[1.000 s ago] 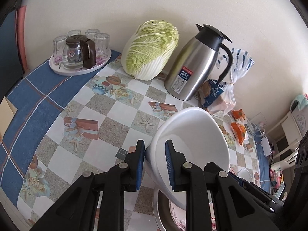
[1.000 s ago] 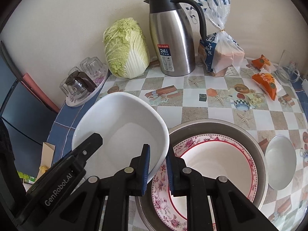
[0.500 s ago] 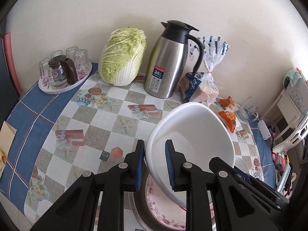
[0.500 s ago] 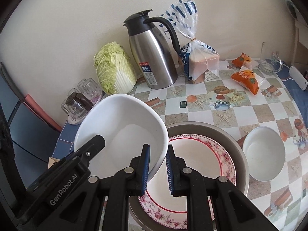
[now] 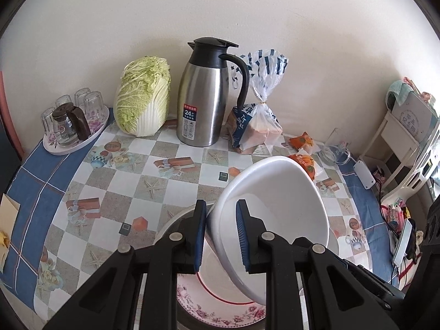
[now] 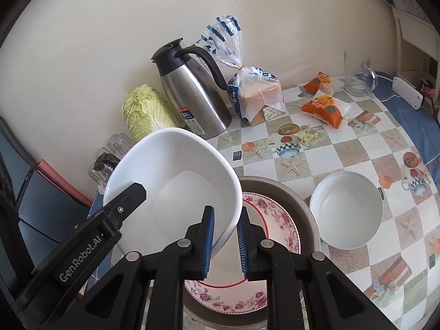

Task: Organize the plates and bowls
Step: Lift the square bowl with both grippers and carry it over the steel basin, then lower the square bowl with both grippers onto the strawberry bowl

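Observation:
A large white square bowl [image 5: 275, 206] [image 6: 176, 181] hangs between both grippers, above a floral-rimmed plate [image 6: 277, 220] [image 5: 220, 313] that lies in a grey metal basin [image 6: 308, 220] [image 5: 170, 225]. My left gripper [image 5: 220, 236] is shut on the bowl's left rim. My right gripper [image 6: 225, 238] is shut on its right rim. A smaller white bowl [image 6: 346, 209] stands on the table to the right of the basin.
At the back stand a steel thermos [image 5: 203, 96], a cabbage [image 5: 143, 99], a bread bag [image 5: 258, 126], orange snack packs [image 6: 321, 107], a glass mug [image 6: 357, 71] and a tray of glasses [image 5: 71, 123]. The table edge runs along the left.
Both grippers have carried the white bowl to the right, from beside the basin to above the plate in it. The small white bowl has come into the right wrist view.

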A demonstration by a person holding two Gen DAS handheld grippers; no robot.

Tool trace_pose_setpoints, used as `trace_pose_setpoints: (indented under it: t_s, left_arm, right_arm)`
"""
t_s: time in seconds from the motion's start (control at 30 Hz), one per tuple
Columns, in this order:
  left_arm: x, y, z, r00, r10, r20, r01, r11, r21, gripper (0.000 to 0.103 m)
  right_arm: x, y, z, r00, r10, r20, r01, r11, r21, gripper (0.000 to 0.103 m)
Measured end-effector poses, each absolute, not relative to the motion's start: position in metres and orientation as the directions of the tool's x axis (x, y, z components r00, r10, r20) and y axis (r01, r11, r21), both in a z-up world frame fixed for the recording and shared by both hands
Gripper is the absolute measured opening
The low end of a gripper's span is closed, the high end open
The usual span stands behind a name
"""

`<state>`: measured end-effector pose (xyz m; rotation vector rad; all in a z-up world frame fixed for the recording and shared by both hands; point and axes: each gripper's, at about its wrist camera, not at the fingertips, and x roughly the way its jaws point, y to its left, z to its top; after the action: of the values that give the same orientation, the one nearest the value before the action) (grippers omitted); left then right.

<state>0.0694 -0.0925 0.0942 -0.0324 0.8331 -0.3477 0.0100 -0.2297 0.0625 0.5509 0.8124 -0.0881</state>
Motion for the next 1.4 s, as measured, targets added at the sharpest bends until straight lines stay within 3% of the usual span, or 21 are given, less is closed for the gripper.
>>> trace_pose_setpoints:
  t_s: [0.93,1.4]
  left_arm:
    - [0.076,-0.096,0.051,0.485,-0.268,-0.832,0.287,0.948,-0.139,0.023]
    - [0.082,-0.090,0.042,0.469,-0.247,-0.848,0.269,0.954,-0.130,0.023]
  right_arm:
    - [0.010,-0.244,0.037,0.631,0.182,-0.754,0.312,0.831,0.461,0.020]
    - [0.018,-0.242,0.030,0.617,0.189,-0.764,0.313,0.832,0.459,0.020]
